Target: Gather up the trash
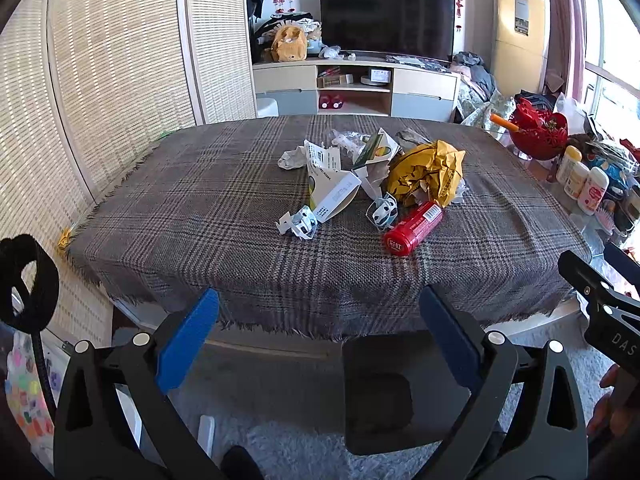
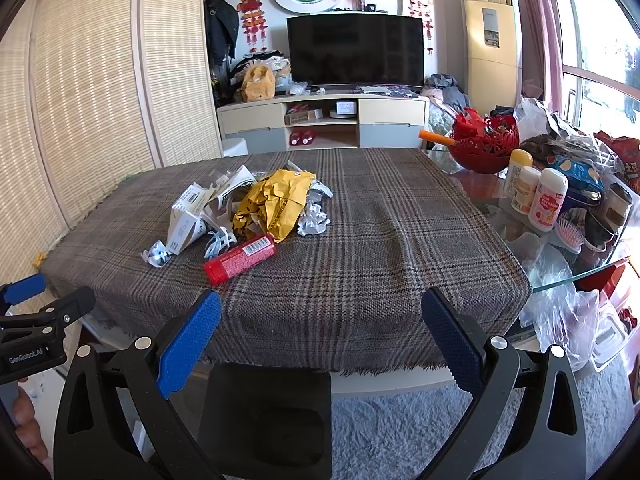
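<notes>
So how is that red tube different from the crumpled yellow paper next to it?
The red tube keeps a smooth, firm cylinder shape and lies on its side; the yellow paper is crushed into an irregular, creased heap. The tube is slimmer and lower, the paper bulkier and taller. The tube carries a white barcode label; the paper shows dark print. Both sit on the plaid tablecloth.

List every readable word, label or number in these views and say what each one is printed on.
"GenRobot.AI": black body of the left gripper, seen from the right wrist.
"DAS", cut off by the frame edge: black body of the right gripper, seen from the left wrist.
Red cylindrical can, white carton, crumpled yellow envelope, three white bottles: print too blurred.
</notes>
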{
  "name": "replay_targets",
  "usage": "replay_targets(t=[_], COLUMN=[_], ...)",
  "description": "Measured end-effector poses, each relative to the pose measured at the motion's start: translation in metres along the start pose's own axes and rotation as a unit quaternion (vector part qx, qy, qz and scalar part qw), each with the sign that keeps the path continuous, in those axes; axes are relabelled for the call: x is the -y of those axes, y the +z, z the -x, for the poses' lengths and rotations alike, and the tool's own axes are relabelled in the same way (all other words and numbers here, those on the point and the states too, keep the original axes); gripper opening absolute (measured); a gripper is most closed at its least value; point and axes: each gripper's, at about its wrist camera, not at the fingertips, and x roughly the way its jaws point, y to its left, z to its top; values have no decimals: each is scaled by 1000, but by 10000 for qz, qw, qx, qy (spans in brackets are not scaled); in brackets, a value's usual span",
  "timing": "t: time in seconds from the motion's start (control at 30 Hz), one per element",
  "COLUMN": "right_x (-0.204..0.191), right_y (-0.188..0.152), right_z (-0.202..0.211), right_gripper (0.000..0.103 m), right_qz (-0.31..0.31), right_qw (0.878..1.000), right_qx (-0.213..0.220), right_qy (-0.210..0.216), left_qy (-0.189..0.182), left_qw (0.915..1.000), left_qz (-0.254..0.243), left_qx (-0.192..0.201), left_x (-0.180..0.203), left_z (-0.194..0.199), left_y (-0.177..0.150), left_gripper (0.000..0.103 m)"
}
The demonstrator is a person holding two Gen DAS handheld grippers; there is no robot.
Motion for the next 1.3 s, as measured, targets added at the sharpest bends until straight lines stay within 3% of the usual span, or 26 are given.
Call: replay_targets(t=[0.4, 0.67, 0.87, 0.97, 1.3], right_x=[2, 1, -6, -14, -35], right_y=[-2, 0, 10, 19, 50], right_z=[-4, -20, -42, -55, -104], right_gripper=[100, 100, 100, 100, 100], right_qz=[4, -31, 58, 101, -298], right_qw=[10000, 9985, 9965, 9958, 9929], right_qx=[-87, -515, -801, -867, -1105], right_qy=[34, 193, 226, 277, 328], left_qy=[9, -18, 97, 183, 224], left_qw=[10000, 9998, 9992, 9991, 9976], left_qz=[-3, -23, 138, -18, -106], left_qx=[-40, -195, -365, -383, -646], left_x=[-1, -12, -36, -40, -51], left_z=[-1, -12, -31, -41, -89], left_y=[0, 1, 10, 21, 46], left_gripper=[95, 95, 95, 95, 95])
